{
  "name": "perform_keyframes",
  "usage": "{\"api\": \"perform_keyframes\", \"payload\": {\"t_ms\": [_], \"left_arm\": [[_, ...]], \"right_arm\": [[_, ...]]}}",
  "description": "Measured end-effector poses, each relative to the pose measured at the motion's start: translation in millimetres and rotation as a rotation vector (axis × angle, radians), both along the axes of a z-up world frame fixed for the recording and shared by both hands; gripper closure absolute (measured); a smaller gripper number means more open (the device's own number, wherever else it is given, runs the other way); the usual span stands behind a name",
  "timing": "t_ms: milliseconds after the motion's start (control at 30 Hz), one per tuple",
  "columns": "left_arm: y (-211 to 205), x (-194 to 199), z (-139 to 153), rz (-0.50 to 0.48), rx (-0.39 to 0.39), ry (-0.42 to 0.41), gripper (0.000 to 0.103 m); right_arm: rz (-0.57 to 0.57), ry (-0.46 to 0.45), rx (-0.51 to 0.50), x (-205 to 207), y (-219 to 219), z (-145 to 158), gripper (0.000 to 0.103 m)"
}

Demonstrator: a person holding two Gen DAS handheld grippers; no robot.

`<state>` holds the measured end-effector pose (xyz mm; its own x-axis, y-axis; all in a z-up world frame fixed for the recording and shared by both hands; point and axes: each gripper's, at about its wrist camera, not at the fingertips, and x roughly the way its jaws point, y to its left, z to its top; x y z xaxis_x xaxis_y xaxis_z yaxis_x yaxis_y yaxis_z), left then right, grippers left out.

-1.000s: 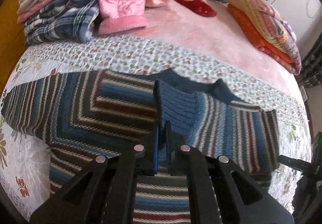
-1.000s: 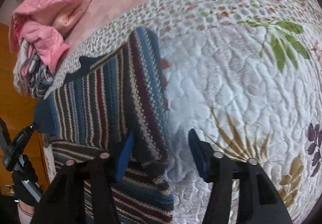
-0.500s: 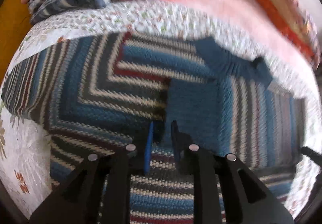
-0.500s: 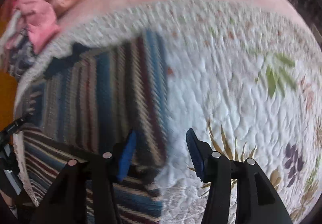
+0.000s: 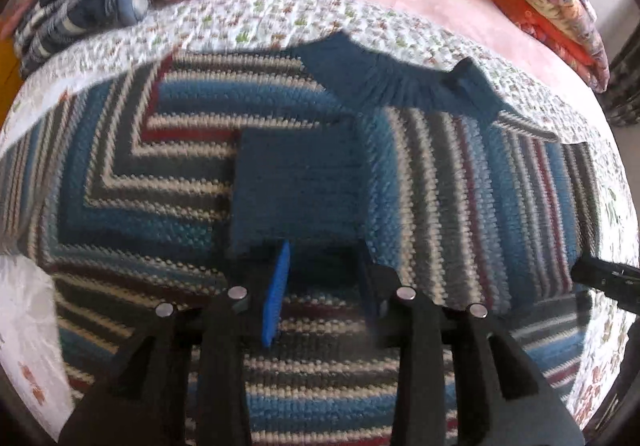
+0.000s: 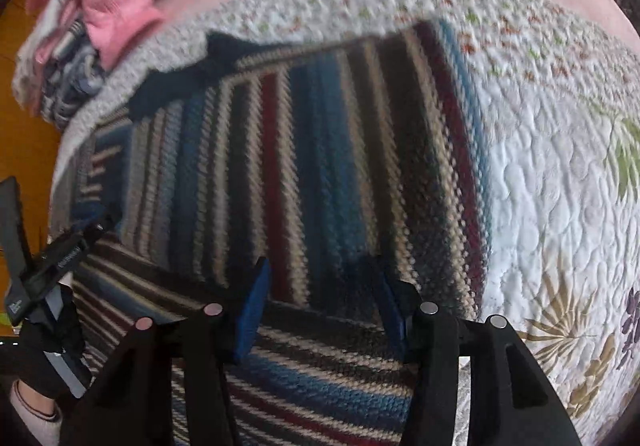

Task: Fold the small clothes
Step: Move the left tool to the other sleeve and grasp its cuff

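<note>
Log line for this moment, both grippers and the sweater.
left gripper: open, above blue cuff | right gripper: open, over folded sleeve | striped sweater: both sleeves folded in, on quilt | phase: mid-fold

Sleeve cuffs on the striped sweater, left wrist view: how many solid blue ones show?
1. A solid blue cuff lies folded across the striped sweater, just ahead of the open left gripper. The other sleeve's cuff isn't visible; it may be tucked under.
</note>
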<state>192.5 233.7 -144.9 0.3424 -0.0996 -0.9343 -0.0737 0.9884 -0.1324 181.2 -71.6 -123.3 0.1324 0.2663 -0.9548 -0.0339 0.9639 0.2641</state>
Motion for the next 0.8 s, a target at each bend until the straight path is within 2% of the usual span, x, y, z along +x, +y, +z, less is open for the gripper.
{"api": "perform_keyframes", "payload": {"t_ms": [100,233,300,367,400,467,500,633,700,800], "left_arm": [[-1.1,0.5,-0.3,-0.022,0.007,-0.003,0.068],[9.5,0.8,10.1,-0.009,-0.021,0.018,0.066],[25.8,-5.1,26.3,0.012,-0.051,0.025,0.051],[43.5,-14.1,42.9,0.018,-0.072,0.004,0.040],[59.3,-20.1,54.5,0.025,-0.068,-0.005,0.036],[91.5,-32.2,72.2,0.044,-0.057,-0.016,0.033],[107.1,-37.7,78.0,0.059,-0.049,-0.017,0.028],[197.4,-66.3,87.6,0.218,-0.017,-0.010,0.024],[246.1,-76.1,77.0,0.348,-0.056,0.028,0.024],[295.5,-84.4,55.3,0.479,-0.106,0.075,0.025]], "right_arm": [[0.005,0.002,-0.008,0.4,-0.5,-6.0,0.051],[-0.003,0.001,-0.015,4.3,6.9,-3.0,0.047],[-0.012,-0.034,0.013,5.3,10.0,12.6,0.047],[-0.032,-0.073,0.058,3.9,9.4,34.4,0.041],[-0.046,-0.093,0.072,2.6,8.4,44.8,0.034],[-0.067,-0.131,0.108,-1.8,7.6,65.1,0.034],[-0.076,-0.140,0.131,-4.3,9.2,73.7,0.033],[-0.109,-0.140,0.181,-10.6,26.5,87.0,0.028],[-0.105,-0.135,0.173,-13.7,40.8,86.6,0.028],[-0.095,-0.117,0.167,-18.3,66.5,77.1,0.028]]}}
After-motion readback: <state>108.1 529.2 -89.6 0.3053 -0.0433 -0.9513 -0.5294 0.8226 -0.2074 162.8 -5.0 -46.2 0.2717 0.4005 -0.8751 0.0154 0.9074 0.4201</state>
